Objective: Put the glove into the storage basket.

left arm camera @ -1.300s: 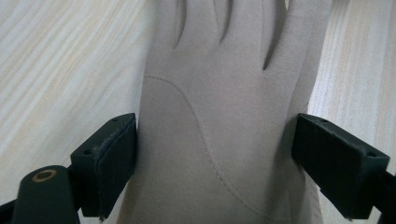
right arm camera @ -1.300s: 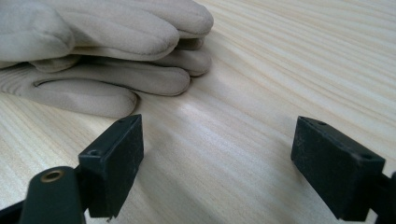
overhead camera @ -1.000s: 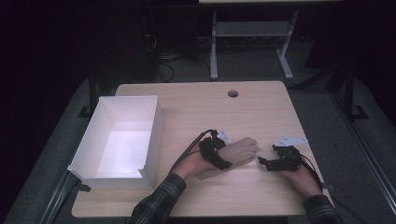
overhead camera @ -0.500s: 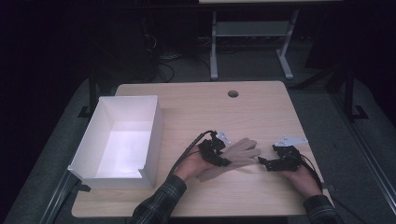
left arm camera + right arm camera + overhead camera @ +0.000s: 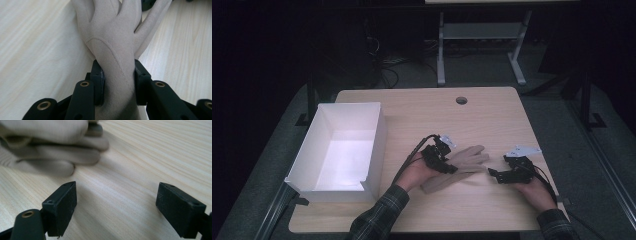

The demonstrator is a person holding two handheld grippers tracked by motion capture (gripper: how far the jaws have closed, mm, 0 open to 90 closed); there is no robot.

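A pale wood-grain table (image 5: 492, 120) bears a white open box (image 5: 377, 135) well left of both grippers. The soft beige glove (image 5: 110, 47) is pinched at its wrist by the left gripper (image 5: 118, 77). Just beyond its fingertips the right gripper (image 5: 116, 202) gapes wide, empty, over bare tabletop.

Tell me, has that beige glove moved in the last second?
Yes, slightly. The glove shifted a little toward the right gripper, away from the white box, and its fingers look more spread.
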